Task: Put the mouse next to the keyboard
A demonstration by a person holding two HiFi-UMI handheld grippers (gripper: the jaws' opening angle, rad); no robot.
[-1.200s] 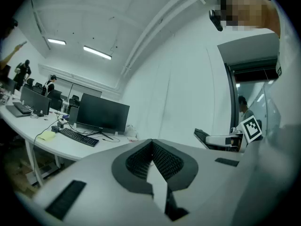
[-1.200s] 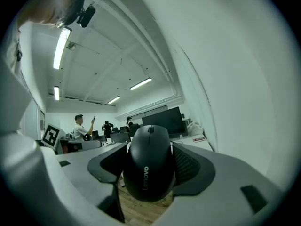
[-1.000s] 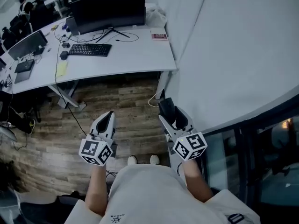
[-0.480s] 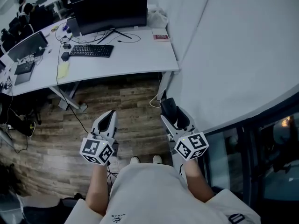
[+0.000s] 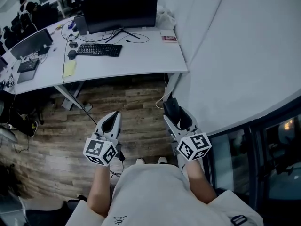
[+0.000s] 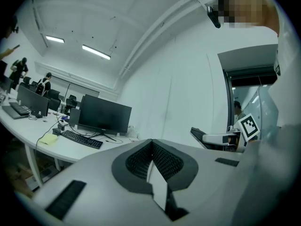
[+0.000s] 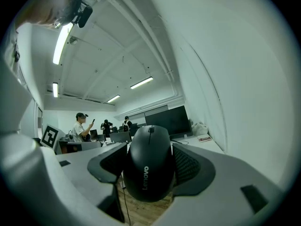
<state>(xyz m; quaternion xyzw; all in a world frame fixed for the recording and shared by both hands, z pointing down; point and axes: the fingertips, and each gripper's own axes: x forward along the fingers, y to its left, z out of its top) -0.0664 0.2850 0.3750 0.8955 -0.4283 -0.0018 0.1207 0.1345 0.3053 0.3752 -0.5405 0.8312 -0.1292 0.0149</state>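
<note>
1. Room: open office with a wood floor (image 5: 136, 102). A long white counter (image 5: 150, 55) stands ahead of the person, against a white wall on the right.
2. On the counter: a black keyboard (image 5: 99, 50) in front of a dark monitor (image 5: 120, 6). Its long axis runs along the counter's front edge.
3. Right gripper (image 5: 175, 114): jaws wide, clamped on the flanks of a black mouse (image 7: 149, 166). The mouse's long axis lies along the jaws, nose pointing forward.
4. Left gripper (image 5: 113, 119): jaws together, nothing between them.
5. Key relation: the keyboard lies forward and to the left of the right gripper, well apart. Both grippers are held low over the floor, short of the counter.
6. Judgement: the bare counter off the keyboard's right end is the side nearer the loaded gripper. The carry needs a forward reach with a leftward drift, and the task is at its transport stage.
</note>
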